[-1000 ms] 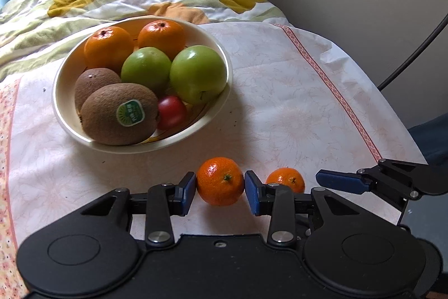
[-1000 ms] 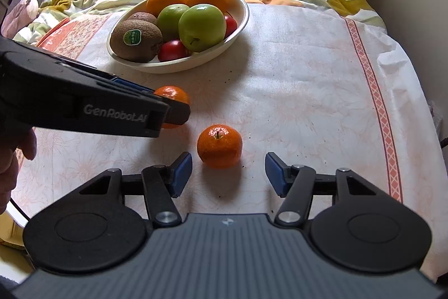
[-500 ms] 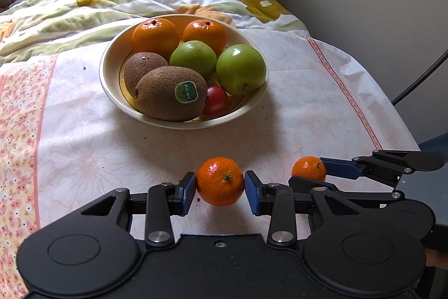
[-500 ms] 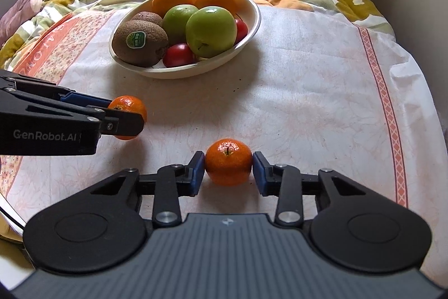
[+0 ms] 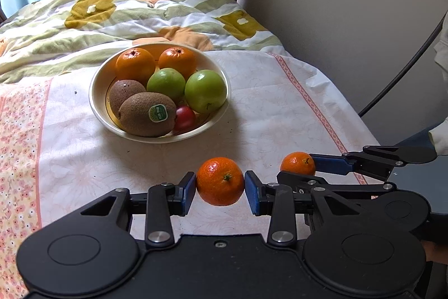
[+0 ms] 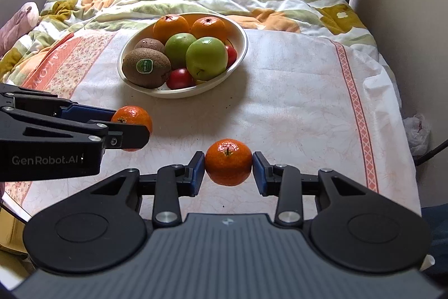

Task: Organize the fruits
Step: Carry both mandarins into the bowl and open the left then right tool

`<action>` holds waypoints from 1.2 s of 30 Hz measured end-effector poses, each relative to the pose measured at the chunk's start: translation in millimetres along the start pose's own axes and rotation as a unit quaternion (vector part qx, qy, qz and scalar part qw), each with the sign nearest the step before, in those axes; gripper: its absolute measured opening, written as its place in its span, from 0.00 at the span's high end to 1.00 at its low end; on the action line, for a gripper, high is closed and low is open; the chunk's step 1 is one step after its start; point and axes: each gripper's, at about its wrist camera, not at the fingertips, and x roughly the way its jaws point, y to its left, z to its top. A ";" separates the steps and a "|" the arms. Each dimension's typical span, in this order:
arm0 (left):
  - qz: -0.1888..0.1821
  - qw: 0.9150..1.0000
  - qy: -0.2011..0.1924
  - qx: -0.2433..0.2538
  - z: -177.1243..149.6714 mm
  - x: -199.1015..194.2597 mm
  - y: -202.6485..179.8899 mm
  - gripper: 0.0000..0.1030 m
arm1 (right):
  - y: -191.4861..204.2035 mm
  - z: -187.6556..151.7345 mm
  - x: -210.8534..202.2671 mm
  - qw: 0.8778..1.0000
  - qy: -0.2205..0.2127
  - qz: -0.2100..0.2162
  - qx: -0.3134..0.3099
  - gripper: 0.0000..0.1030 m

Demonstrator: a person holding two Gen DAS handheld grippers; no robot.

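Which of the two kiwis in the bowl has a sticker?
The nearer, larger kiwi at the bowl's front rim carries a green sticker; the smaller one behind shows none.

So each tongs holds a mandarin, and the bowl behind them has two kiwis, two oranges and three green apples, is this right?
Not quite: the bowl holds two green apples, not three, as the right wrist view shows. The rest stands: left tongs and right tongs each hold a mandarin.
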 end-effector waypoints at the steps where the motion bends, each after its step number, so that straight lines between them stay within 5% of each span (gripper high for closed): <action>1: -0.004 1.000 -0.005 0.000 0.2 -5.3 -1.9 0.59 | -0.2 0.5 -4.3 1.000 -0.002 -0.001 0.001 0.50; 9: -0.013 0.999 -0.047 0.001 7.4 -47.4 -5.9 0.59 | 2.1 13.5 -40.6 1.000 -0.025 -0.013 0.011 0.50; 18: 0.022 0.996 -0.088 -0.002 33.1 -71.8 24.9 0.59 | 15.1 52.4 -56.0 0.998 -0.065 -0.007 0.006 0.50; 27: 0.069 0.992 -0.099 -0.028 74.1 -49.5 70.3 0.59 | 24.8 107.5 -19.4 0.997 -0.074 0.021 -0.007 0.50; 36: 0.090 0.993 -0.059 -0.053 109.8 7.2 107.5 0.59 | 24.3 153.3 39.3 0.997 -0.054 0.041 -0.036 0.50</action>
